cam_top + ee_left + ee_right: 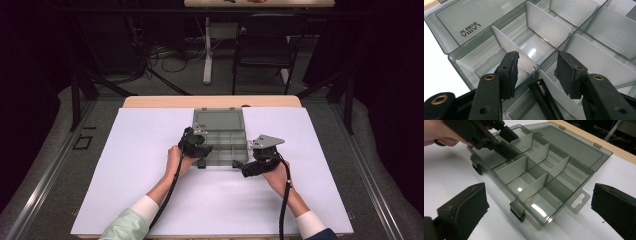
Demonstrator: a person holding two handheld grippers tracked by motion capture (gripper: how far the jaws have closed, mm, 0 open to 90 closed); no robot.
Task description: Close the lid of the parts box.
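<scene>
Left gripper (536,72): jaws standing half apart, straddling a white divider (510,48) inside the open grey organiser box (220,142) and pressing on nothing; right gripper (536,212): jaws spread wide and holding nothing, hovering off the box's near corner by its black latch (518,212). Box: lying mid-table on the white sheet (150,165), lid (218,120) folded back flat. Handling note, as a judgement: the left pads are best closing squarely on the divider's top edge while the right steadies the box wall.

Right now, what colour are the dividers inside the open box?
Frosted, translucent white dividers in a smoky grey clear box; the left gripper view shows them best.
</scene>
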